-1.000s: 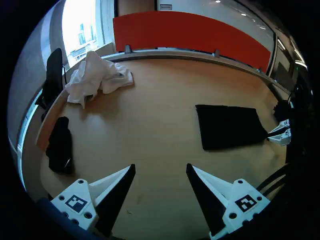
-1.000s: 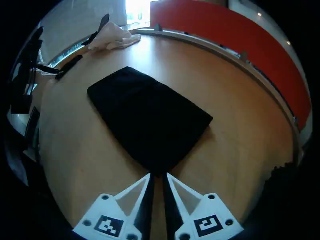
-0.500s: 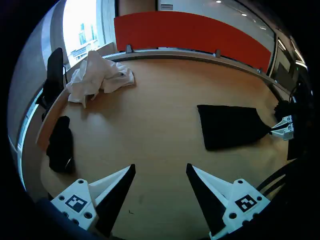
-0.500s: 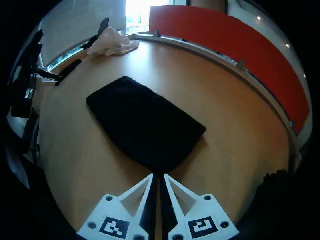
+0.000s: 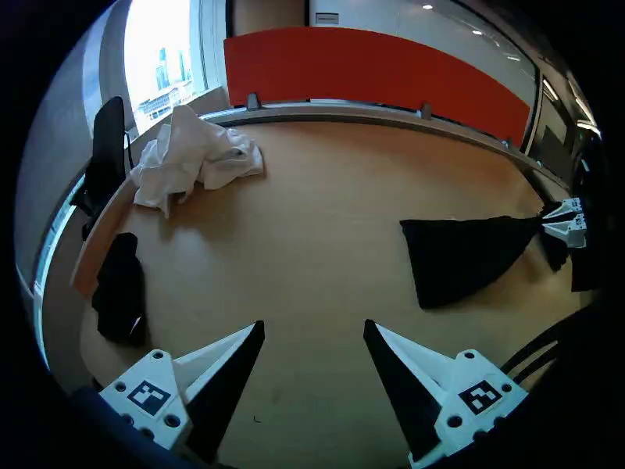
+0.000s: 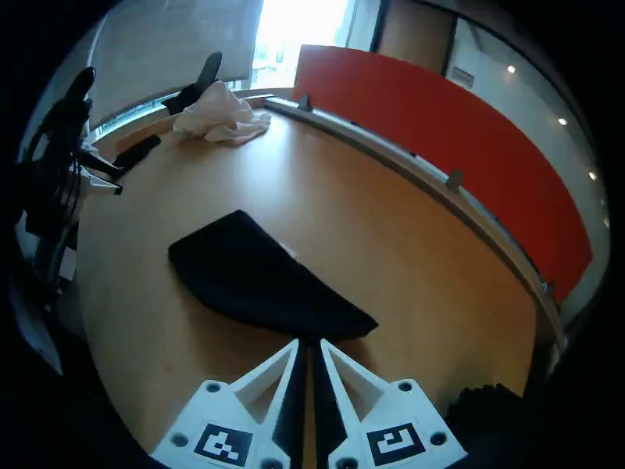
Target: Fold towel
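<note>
Tapering twd right hand-held gripper (image 6: pixel 310 348), black towel (image 6: pixel 250 285), one corner lifted.

Towel (image 6: pixel 258 281) corner hidden between right gripper (image 6: pixel 309 348) fingers; dark item (image 5: pixel 117 285) far left too dark to identify.

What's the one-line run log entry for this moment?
right gripper: shut on black towel corner, corner raised off table | left gripper: open, empty, above table | white cloth pile: far table edge
</note>
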Tool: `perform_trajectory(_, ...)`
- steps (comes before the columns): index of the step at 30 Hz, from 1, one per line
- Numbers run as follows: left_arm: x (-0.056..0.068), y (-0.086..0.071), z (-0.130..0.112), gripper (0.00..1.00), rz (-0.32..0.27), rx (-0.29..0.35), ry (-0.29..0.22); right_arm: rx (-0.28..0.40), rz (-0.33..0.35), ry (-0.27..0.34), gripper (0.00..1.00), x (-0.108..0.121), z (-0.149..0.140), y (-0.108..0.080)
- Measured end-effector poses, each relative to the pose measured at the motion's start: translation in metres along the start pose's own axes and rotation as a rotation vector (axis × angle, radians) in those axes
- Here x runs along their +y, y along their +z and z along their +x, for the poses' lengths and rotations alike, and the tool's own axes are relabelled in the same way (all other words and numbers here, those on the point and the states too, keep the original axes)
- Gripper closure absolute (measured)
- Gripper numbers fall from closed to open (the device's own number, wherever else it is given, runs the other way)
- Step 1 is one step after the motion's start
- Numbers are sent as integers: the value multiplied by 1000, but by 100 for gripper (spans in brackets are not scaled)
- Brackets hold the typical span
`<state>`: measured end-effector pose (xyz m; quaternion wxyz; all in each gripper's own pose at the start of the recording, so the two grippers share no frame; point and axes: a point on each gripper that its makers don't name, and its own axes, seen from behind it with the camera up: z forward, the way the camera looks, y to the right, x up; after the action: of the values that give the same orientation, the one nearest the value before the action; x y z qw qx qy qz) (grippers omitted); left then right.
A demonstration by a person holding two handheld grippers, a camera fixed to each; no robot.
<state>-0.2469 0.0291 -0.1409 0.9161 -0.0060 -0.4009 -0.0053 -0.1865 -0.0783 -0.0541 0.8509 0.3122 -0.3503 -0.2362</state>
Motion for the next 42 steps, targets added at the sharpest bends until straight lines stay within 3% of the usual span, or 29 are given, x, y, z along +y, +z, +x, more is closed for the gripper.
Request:
perform_trajectory(18, 9, 0, 8, 6, -15, 13, 8, 45, -54, -41, 96, 20, 24, -37)
perform_trajectory(29, 11, 1, 8, 6, -20, 13, 9, 63, -30, -59, 96, 9, 35, -29)
perform_trajectory(42, 9, -1, 11, 6, -20, 20, 0, 71, 68, -108, 95, -36, 52, -6)
